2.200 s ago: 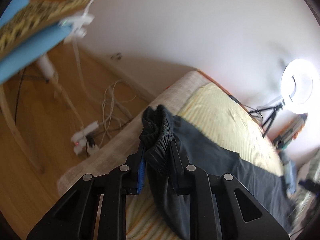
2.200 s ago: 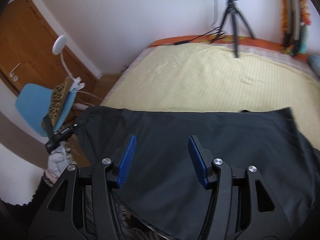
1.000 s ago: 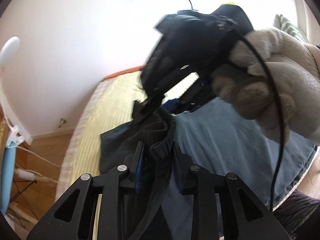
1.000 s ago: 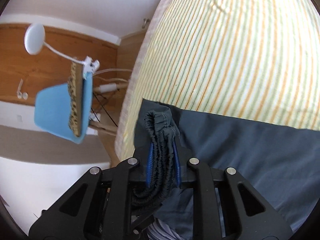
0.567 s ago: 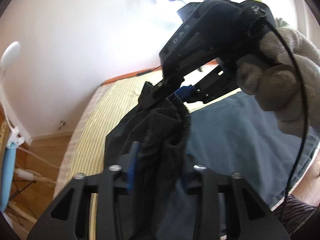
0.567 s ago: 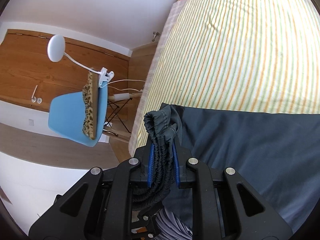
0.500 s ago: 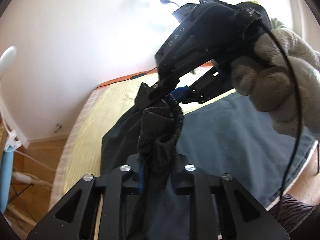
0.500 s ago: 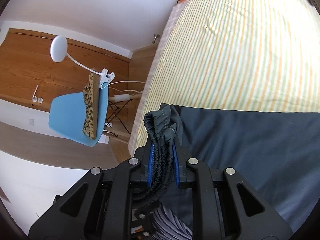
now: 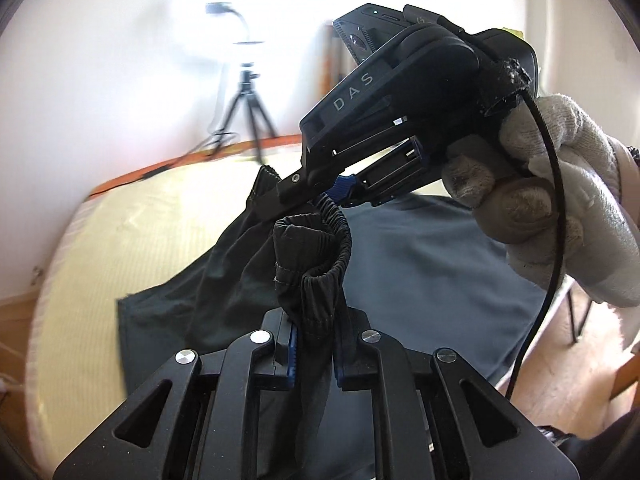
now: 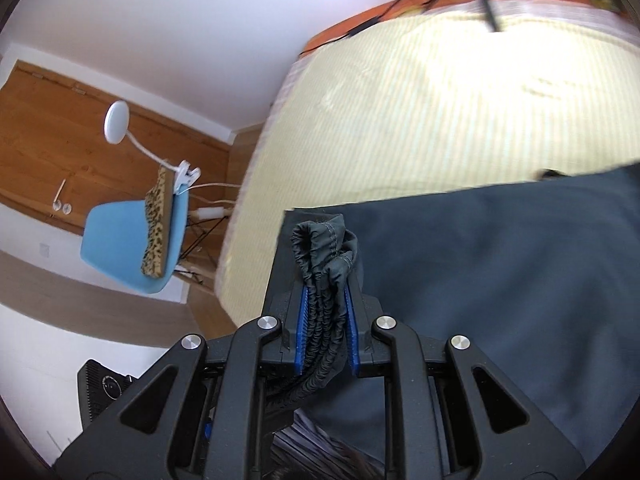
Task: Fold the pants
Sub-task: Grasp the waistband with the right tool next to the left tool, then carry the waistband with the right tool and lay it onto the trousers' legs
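Item: left gripper (image 9: 314, 354). Jaws had just been closing and stood clamped on a bunched stretch of elastic waistband (image 9: 316, 272), blue pads pressing the fabric from both sides.

Item: right gripper (image 10: 326, 336). Jaws together on a second gather of the same waistband, the ribbed elastic stacked in several layers between the pads. In the left wrist view this gripper sat just beyond the left one, carried by a gloved hand (image 9: 560, 208), with a short loop of waistband running between the two grips.

Item: pants (image 10: 500, 280), dark grey-blue. Waist end lifted off the bed (image 10: 420, 120) and held at both grips; the legs trailed away to the right, lying flat on the striped yellow cover near its near edge.

Progress, as judged: early. The waistband corners appeared gathered together, which suggests a lengthwise fold in hand. No finished fold lay on the bed; laying the garment down, smoothing it and folding it across remained.

Surroundings: blue chair (image 10: 128, 248) with clip lamp (image 10: 117, 122) beside the bed; tripod (image 9: 246, 112) at the far wall.
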Action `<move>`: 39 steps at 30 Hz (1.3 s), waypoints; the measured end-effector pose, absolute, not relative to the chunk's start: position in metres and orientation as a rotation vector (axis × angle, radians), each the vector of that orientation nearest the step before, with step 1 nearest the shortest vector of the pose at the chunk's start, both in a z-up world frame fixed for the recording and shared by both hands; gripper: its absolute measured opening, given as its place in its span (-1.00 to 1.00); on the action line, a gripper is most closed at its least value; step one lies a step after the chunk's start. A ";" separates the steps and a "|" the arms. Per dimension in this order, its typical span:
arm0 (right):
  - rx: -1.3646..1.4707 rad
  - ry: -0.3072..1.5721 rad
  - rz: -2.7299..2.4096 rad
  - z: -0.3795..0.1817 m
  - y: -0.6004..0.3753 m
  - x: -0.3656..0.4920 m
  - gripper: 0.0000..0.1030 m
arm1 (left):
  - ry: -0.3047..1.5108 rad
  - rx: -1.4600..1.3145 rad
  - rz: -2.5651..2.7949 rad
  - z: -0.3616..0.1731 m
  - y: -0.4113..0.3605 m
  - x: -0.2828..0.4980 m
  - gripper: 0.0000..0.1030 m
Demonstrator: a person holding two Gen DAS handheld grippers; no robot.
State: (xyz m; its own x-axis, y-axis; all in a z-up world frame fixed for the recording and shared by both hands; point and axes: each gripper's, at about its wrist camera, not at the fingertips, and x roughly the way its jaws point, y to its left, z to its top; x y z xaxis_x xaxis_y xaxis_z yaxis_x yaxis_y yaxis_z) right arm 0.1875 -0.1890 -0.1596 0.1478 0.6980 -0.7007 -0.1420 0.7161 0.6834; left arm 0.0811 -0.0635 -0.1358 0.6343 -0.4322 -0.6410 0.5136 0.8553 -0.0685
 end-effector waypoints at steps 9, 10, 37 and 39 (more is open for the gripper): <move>0.524 1.271 0.496 -0.159 -0.278 0.166 -0.67 | 0.727 0.115 -0.692 -0.136 -0.142 0.085 -0.78; 0.517 1.269 0.484 -0.160 -0.285 0.163 -0.67 | 0.733 0.122 -0.710 -0.137 -0.151 0.086 -0.78; 0.554 1.184 0.121 -0.164 -0.495 0.071 -0.67 | 0.917 0.034 -0.549 -0.150 -0.075 0.105 -0.29; 0.534 1.183 0.098 -0.159 -0.508 0.066 -0.67 | 0.919 0.042 -0.565 -0.151 -0.081 0.103 -0.29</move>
State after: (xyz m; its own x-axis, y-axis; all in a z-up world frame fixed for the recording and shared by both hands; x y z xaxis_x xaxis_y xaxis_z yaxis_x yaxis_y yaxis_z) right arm 0.0660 -0.5085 -0.1586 0.3892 0.3462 -0.8536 0.2011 0.8724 0.4455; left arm 0.1032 -0.0810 -0.1507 0.4726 -0.4436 -0.7615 0.4785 0.8548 -0.2010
